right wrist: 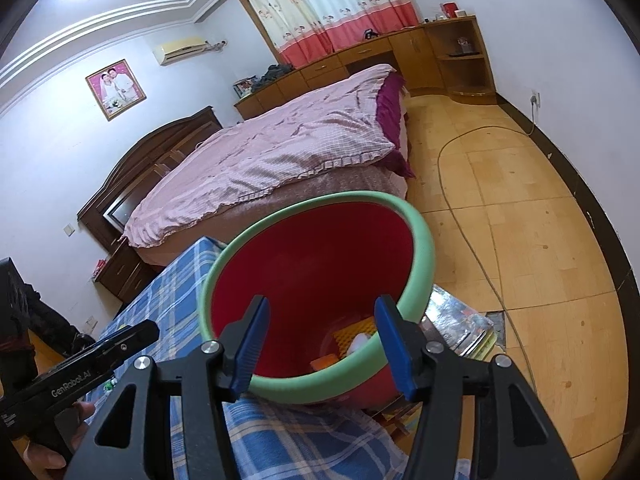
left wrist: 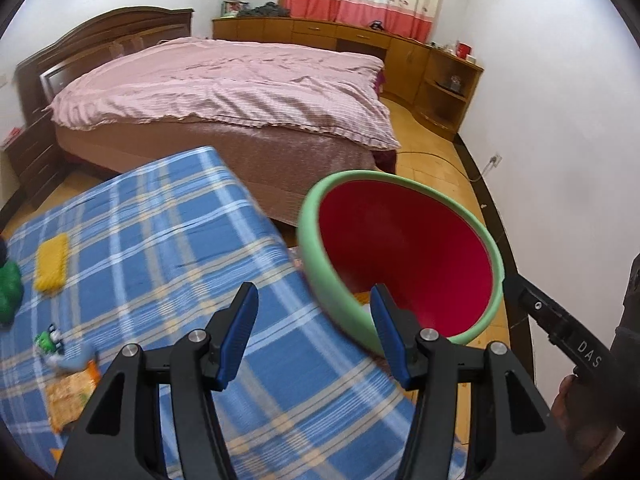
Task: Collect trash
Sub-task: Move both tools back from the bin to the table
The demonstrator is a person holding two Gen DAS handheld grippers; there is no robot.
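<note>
A pink-covered bed fills the far side of the room. Nearer lies a blue checked cloth, with a red bin with a green rim just beside its right edge. On the cloth's left part lie a yellow piece, an orange wrapper and a small green wrapper. The left gripper hangs over the cloth, its fingers apart and empty. The right gripper hovers over the bin, fingers apart with nothing gripped; scraps lie inside the bin.
</note>
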